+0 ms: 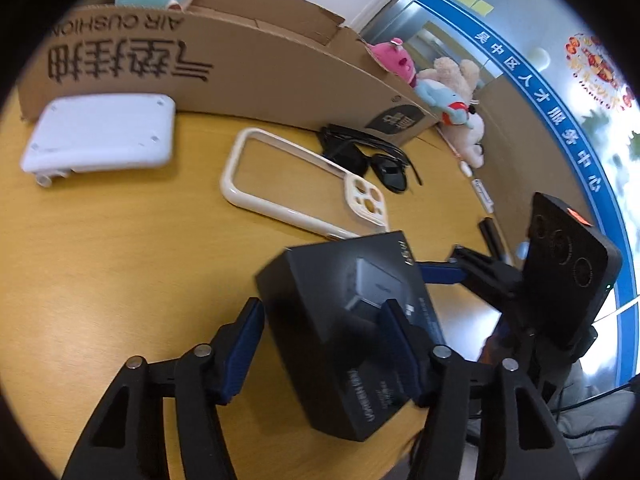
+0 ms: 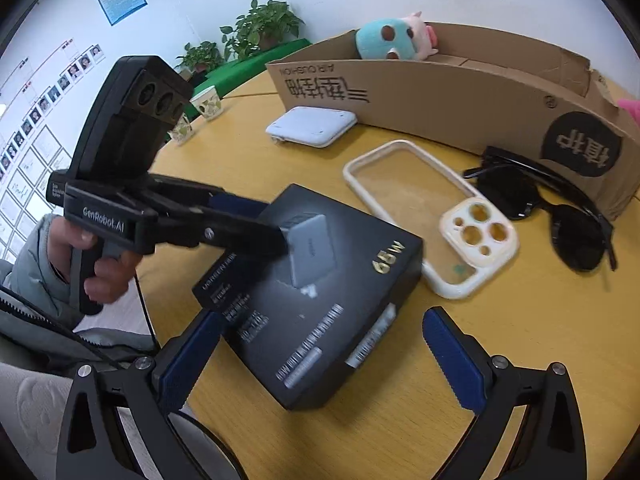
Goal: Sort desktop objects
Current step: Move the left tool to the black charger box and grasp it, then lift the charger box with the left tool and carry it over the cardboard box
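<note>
A black 65W charger box sits near the front edge of the round wooden table. My left gripper is shut on the charger box, its blue pads on two opposite sides. My right gripper is open and empty, its fingers wide on either side of the box's near corner; it also shows in the left wrist view. A white phone case, black sunglasses and a white flat device lie on the table.
A long cardboard box stands along the table's far side, holding a teal plush. More plush toys lie beyond its right end. Paper cups and potted plants stand at the far left. Small pens lie at the right edge.
</note>
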